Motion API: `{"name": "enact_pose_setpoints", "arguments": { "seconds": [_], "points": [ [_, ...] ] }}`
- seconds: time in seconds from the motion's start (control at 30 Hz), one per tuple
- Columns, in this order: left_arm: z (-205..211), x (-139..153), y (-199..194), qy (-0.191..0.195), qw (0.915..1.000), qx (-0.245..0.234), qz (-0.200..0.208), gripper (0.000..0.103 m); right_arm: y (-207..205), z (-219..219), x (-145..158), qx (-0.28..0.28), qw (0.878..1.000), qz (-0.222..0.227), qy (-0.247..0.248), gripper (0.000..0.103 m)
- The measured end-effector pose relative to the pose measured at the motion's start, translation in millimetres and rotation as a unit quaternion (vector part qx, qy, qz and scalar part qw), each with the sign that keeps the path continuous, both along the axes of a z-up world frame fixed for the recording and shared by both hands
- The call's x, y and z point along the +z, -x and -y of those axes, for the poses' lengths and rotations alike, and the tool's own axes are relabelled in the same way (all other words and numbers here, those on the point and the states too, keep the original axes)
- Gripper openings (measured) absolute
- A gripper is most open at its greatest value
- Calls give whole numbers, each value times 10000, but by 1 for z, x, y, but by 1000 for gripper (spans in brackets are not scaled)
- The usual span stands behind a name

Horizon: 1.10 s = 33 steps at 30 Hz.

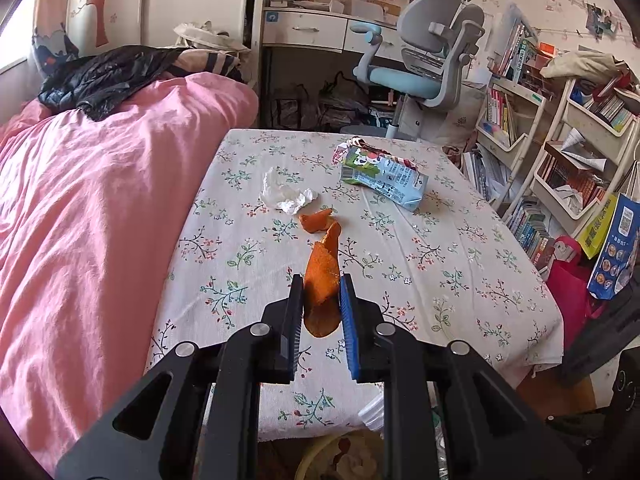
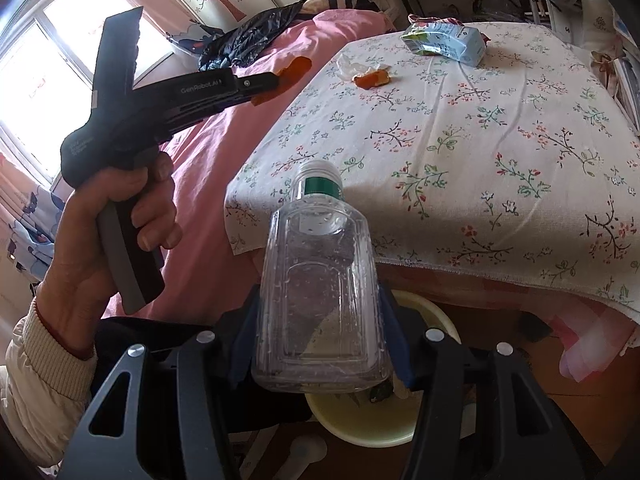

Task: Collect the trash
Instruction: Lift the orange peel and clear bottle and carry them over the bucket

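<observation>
Taking the floral-cloth surface (image 1: 420, 280) as the landmark and reading left to right: off its left edge lies the pink bed (image 1: 100, 200), and over that side the left tongs (image 1: 320, 300) are clamped on a strip of orange peel (image 1: 320, 280), lifted clear of the cloth (the right wrist view shows it hanging in the air beside the surface's left edge). On the surface itself, toward the far side, a crumpled tissue (image 1: 286, 196) sits left of centre, a second piece of orange peel (image 1: 318, 220) touches its near edge, and a flattened drink carton (image 1: 384, 176) lies further right and further back. Below the surface's near edge, the right tongs (image 2: 320, 320) grip a clear plastic bottle (image 2: 320, 300) with a green-banded neck, its base toward the camera. Directly under the bottle, on the floor in front of the surface, stands a pale yellow bin (image 2: 400, 424) with scraps already in it.

The step in hand looks like carrying two picked-up items to the bin. Next, each should be brought over the bin's mouth and released, the bottle being nearly there already, the peel needing to travel back toward the near edge. Tissue, second peel and carton are left on the surface to collect.
</observation>
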<state>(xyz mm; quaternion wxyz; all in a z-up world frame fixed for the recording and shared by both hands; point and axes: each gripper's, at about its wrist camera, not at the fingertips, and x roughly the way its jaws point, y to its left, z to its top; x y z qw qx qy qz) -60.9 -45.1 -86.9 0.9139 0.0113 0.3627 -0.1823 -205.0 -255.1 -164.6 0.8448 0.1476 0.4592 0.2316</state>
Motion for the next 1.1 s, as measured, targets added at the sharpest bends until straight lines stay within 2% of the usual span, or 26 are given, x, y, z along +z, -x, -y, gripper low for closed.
{"name": "enact_pose_setpoints", "arguments": {
  "seconds": [0.33, 0.57, 1.1],
  "points": [
    [2, 1, 31, 11, 10000, -43, 51, 17, 27, -2, -12, 30, 9998, -208, -36, 55],
    [1, -7, 54, 49, 10000, -39, -62, 17, 40, -6, -25, 79, 9991, -416, 43, 55],
    [0, -33, 101, -7, 9992, -70, -394, 18, 40, -9, -63, 99, 9941, -989, 429, 55]
  ]
}}
